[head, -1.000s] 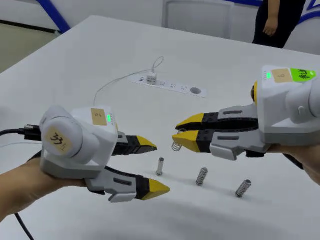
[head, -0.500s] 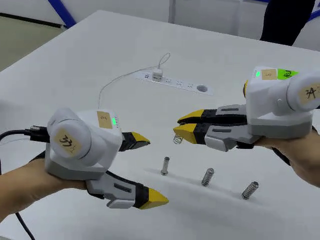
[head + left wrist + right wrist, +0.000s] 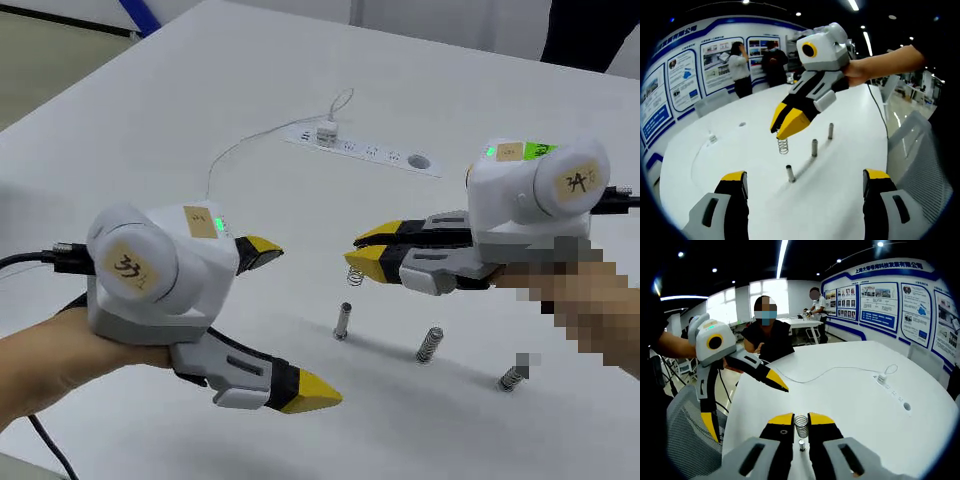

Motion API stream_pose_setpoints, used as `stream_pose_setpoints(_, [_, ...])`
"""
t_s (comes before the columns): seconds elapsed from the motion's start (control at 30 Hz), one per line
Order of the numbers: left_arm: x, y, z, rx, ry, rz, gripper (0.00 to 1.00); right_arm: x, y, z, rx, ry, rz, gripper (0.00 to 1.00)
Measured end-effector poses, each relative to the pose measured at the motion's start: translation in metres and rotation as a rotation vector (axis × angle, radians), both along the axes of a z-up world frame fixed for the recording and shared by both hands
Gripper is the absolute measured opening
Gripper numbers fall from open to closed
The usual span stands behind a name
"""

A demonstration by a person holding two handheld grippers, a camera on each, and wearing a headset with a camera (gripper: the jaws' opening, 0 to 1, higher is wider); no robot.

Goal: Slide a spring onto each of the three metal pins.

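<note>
The right gripper (image 3: 362,258) is held roughly level above the white table (image 3: 180,110), a hand wrapped round its body and its jaws pointing left toward the other gripper; the jaws are pinched together on a spring (image 3: 354,276), which hangs upright from the yellow tips. In the right gripper view the spring (image 3: 800,426) sits gripped between the two tips, with the top of the bare pin (image 3: 801,443) just below it. From the head view the spring hangs just above the bare pin (image 3: 342,320) and a little apart from it. The left gripper (image 3: 290,320) is held low at the left, rolled so one jaw sits above the other, and the jaws are spread wide with nothing between them; its own view shows both tips far apart. To the right of the bare pin stand the middle pin (image 3: 430,343) and the end pin (image 3: 512,377), each already wearing a spring. A power strip (image 3: 360,150) lies farther back on the table.
</note>
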State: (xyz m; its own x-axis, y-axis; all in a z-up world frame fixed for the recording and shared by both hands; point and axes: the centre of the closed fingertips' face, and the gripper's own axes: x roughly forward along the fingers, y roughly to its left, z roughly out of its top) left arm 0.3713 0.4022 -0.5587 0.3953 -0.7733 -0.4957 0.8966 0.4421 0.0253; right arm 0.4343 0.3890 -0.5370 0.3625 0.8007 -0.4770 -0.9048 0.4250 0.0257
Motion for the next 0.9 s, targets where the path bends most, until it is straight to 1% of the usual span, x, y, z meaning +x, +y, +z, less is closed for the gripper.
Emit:
stream_pose_setpoints(0.07, [0.001,0.000,0.000,-0.008,0.001,0.010,1.00,0.001,0.000,-0.007,-0.002,0.015,-0.009,0.11])
stream_pose_setpoints(0.23, [0.005,0.003,0.001,-0.029,0.007,0.028,1.00,0.002,-0.002,-0.021,-0.008,0.048,-0.025,0.11])
stream_pose_setpoints(0.33, [0.007,0.005,0.000,-0.031,0.010,0.033,1.00,0.003,-0.002,-0.027,-0.004,0.065,-0.031,0.11])
stream_pose_setpoints(0.4, [0.007,0.006,-0.001,-0.027,0.014,0.032,1.00,0.001,-0.002,-0.030,-0.005,0.074,-0.028,0.11])
stream_pose_setpoints(0.47, [0.006,0.005,-0.001,-0.035,0.018,0.032,1.00,0.001,-0.002,-0.032,-0.007,0.076,-0.029,0.11])
stream_pose_setpoints(0.57, [0.005,0.005,-0.002,-0.043,0.024,0.032,1.00,0.000,-0.002,-0.034,-0.003,0.093,-0.030,0.11])
stream_pose_setpoints(0.8, [0.004,0.004,-0.004,-0.047,0.034,0.029,1.00,0.000,0.000,-0.039,-0.001,0.099,-0.033,0.11])
stream_pose_setpoints(0.9, [0.003,0.004,-0.004,-0.048,0.037,0.027,0.99,-0.001,0.003,-0.042,-0.015,0.094,-0.026,0.11])
